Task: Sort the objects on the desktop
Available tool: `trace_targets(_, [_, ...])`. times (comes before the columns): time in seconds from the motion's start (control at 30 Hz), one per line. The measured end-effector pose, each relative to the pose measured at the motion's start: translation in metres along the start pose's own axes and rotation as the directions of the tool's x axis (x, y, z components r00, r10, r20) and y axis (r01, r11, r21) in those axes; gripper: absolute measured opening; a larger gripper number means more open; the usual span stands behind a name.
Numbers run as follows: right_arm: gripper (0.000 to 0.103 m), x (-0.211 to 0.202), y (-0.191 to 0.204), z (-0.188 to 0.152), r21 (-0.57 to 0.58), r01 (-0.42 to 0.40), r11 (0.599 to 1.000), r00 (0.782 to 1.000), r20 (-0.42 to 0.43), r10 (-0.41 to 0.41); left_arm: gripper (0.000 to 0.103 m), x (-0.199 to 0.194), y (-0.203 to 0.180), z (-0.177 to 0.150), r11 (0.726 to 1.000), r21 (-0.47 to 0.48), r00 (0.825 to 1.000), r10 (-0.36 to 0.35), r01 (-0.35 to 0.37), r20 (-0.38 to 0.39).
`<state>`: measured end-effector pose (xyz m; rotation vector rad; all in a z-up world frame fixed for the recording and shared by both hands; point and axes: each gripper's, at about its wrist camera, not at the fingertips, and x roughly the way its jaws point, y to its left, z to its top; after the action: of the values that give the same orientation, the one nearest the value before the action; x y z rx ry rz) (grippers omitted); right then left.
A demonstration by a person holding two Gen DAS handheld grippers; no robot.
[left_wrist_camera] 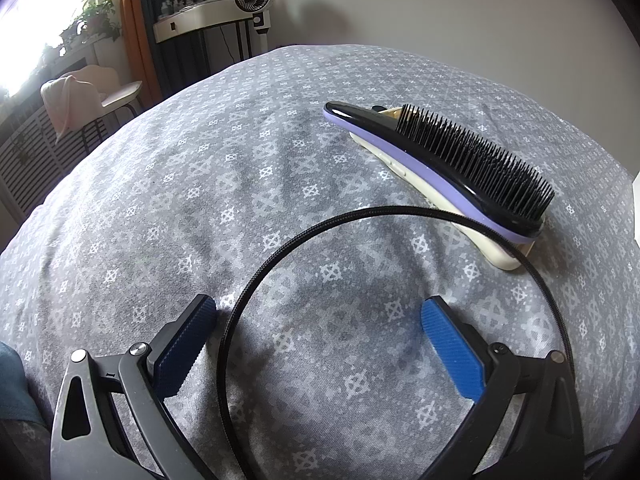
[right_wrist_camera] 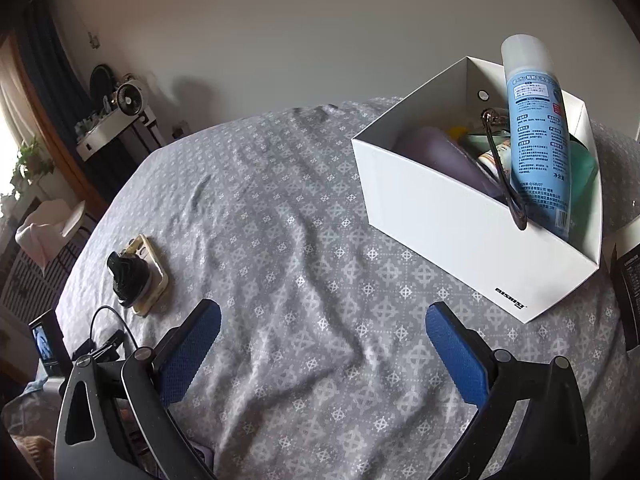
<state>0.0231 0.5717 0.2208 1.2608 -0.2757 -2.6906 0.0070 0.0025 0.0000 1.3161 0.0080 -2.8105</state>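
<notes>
left gripper (left_wrist_camera: 318, 334): jaws wide apart, hovering low over the grey patterned cloth (left_wrist_camera: 168, 208); nothing clamped.
headband (left_wrist_camera: 276, 256): thin black hoop lying on the cloth, its left run passing between the two blue pads (left_wrist_camera: 452, 352), just beside the left pad; its far arc touches or overlaps the cream end of the item under the brush.
hairbrush (left_wrist_camera: 460, 160): black bristles, purple rim, resting on top of a cream flat item (left_wrist_camera: 496, 252), beyond the hoop.
right gripper (right_wrist_camera: 323, 338): jaws wide apart, empty, over bare cloth.
white box (right_wrist_camera: 460, 224): to the right of that gripper, already holding a blue spray can (right_wrist_camera: 534, 132), a purple object and other items not clearly readable.
risk, grip: the hoop is thin and low; the pads may close on cloth along with it, or slip off it.
risk, snag: lifting the hoop may drag its far arc against the cream item and topple the brush.
risk, box: the tall can leans on the rim; a careless drop-in may knock it out.
</notes>
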Motion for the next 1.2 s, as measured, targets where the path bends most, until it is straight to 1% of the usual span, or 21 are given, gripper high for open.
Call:
trace_targets(0.1, [0.103, -0.004, 0.006, -0.001, -0.018, -0.005, 1.000, 1.000, 0.008, 0.005, 0.103, 0.000, 0.000, 0.000, 1.000, -0.001, 1.000, -0.001, 0.001, -0.001])
trace_targets(0.23, [0.103, -0.008, 0.008, 0.000, -0.027, -0.015, 1.000, 1.000, 0.009, 0.015, 0.103, 0.000, 0.005, 0.000, 1.000, -0.018, 1.000, -0.024, 0.024, -0.002])
trace_targets(0.47, [0.103, -0.010, 0.014, 0.001, -0.026, -0.021, 0.999, 1.000, 0.008, 0.021, 0.103, 0.000, 0.003, -0.001, 1.000, -0.013, 1.000, -0.018, 0.018, -0.001])
trace_targets(0.73, [0.103, -0.009, 0.028, 0.000, -0.056, -0.033, 0.998, 0.999, -0.005, 0.032, 0.103, 0.000, 0.003, -0.001, 1.000, -0.011, 1.000, -0.024, 0.024, 0.000])
trace_targets(0.8, [0.103, -0.009, 0.032, 0.000, -0.070, -0.029, 0.997, 1.000, -0.006, 0.029, 0.103, -0.002, 0.003, -0.003, 0.999, 0.025, 0.999, -0.047, 0.047, -0.005])
trace_targets(0.83, [0.103, -0.008, 0.034, 0.000, -0.075, -0.026, 0.997, 1.000, -0.007, 0.026, 0.103, -0.004, 0.005, -0.005, 0.996, 0.053, 0.997, -0.074, 0.074, -0.005])
trace_targets(0.9, [0.103, -0.007, 0.037, 0.001, -0.079, -0.024, 0.997, 1.000, -0.013, 0.023, 0.103, -0.007, 0.010, -0.008, 0.990, 0.073, 0.993, -0.122, 0.122, -0.007])
trace_targets(0.97, [0.103, -0.004, 0.037, 0.001, -0.079, -0.030, 0.996, 0.999, -0.024, 0.028, 0.103, -0.008, 0.013, -0.010, 0.984, 0.092, 0.989, -0.150, 0.150, -0.002])
trace_targets(1.0, [0.103, -0.003, 0.038, 0.000, -0.080, -0.029, 0.996, 0.999, -0.029, 0.026, 0.103, -0.008, 0.014, -0.011, 0.984, 0.091, 0.988, -0.152, 0.152, 0.002])
trace_targets(1.1, [0.103, 0.004, 0.038, -0.005, -0.076, -0.025, 0.997, 0.998, -0.053, 0.021, 0.103, -0.008, 0.010, -0.010, 0.986, 0.109, 0.992, -0.127, 0.127, 0.000])
trace_targets(1.2, [0.103, 0.011, 0.038, -0.009, -0.068, -0.031, 0.997, 0.997, -0.077, 0.025, 0.103, -0.009, 0.011, -0.010, 0.986, 0.109, 0.992, -0.128, 0.127, 0.000])
